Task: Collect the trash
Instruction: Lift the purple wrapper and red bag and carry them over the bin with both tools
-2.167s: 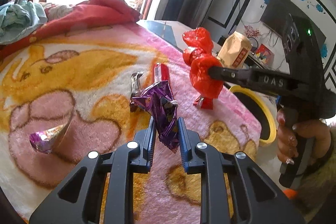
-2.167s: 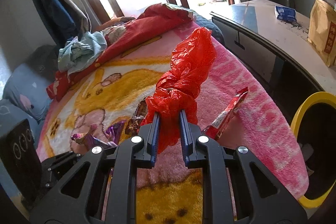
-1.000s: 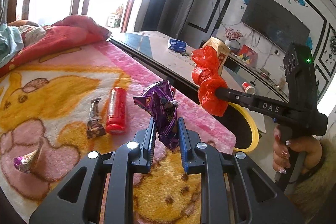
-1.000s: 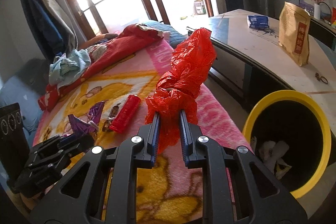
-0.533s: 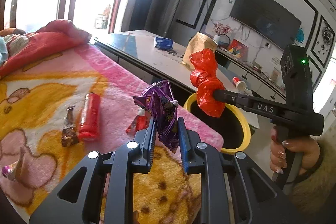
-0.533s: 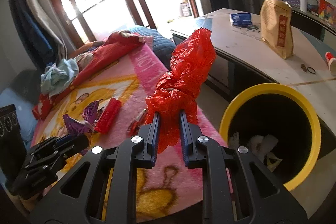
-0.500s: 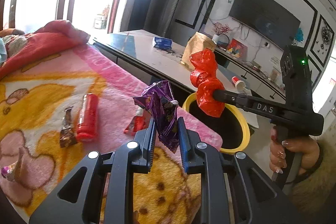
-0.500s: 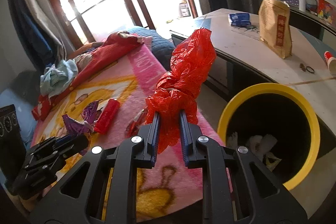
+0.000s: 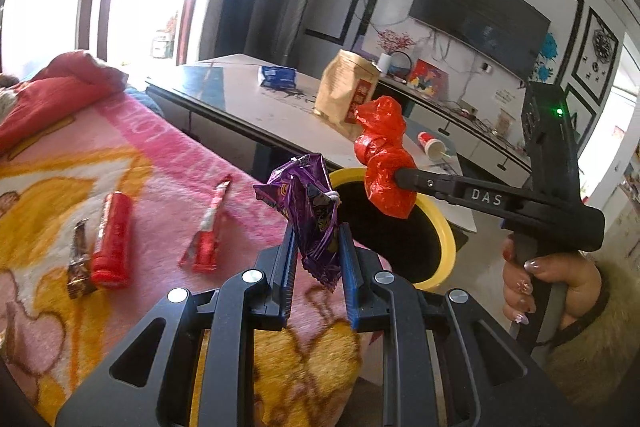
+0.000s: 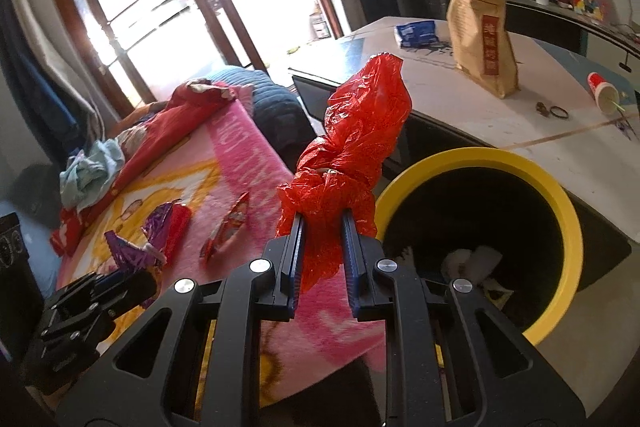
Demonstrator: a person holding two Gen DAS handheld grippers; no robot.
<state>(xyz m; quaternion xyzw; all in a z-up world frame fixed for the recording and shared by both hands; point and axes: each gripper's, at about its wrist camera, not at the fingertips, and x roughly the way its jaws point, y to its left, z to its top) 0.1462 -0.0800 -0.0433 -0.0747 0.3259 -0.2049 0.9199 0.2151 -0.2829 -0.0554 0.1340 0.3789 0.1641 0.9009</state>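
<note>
Trash lies scattered on the pink and yellow blanket [image 9: 168, 163] covering the bed. Going left to right in the left wrist view: a small brown wrapper [image 9: 79, 259] lies at the far left, touching or just beside a red tube-shaped packet [image 9: 113, 241]; further right, apart from both, lies a long red and white wrapper [image 9: 210, 227].

Next comes the left tongs [image 9: 317, 247], closed on a crumpled purple wrapper [image 9: 308, 205] that stands up between the blue pads, lifted clear of the blanket near the bed's right edge.

Beyond the wrapper, on the floor between the bed and the tabletop [image 9: 256, 99], stands a black bin with a yellow rim [image 9: 448, 247]. In the right wrist view some white crumpled paper [image 10: 472, 261] lies at the bottom of the bin.

Right of the purple wrapper, the right tongs [image 9: 394, 175] are clamped on a bunched red plastic bag [image 9: 384, 163], held in the air over the bin's rim; in the right wrist view the bag [image 10: 352, 163] rises up from between the narrowly spaced pads. A hand [image 9: 548, 287] with painted nails grips the handle at the far right.

On the tabletop stand a brown paper pouch [image 9: 348, 95] and a blue packet [image 9: 278, 75], with a red and white cup [image 9: 430, 143] lying on its side further right.
</note>
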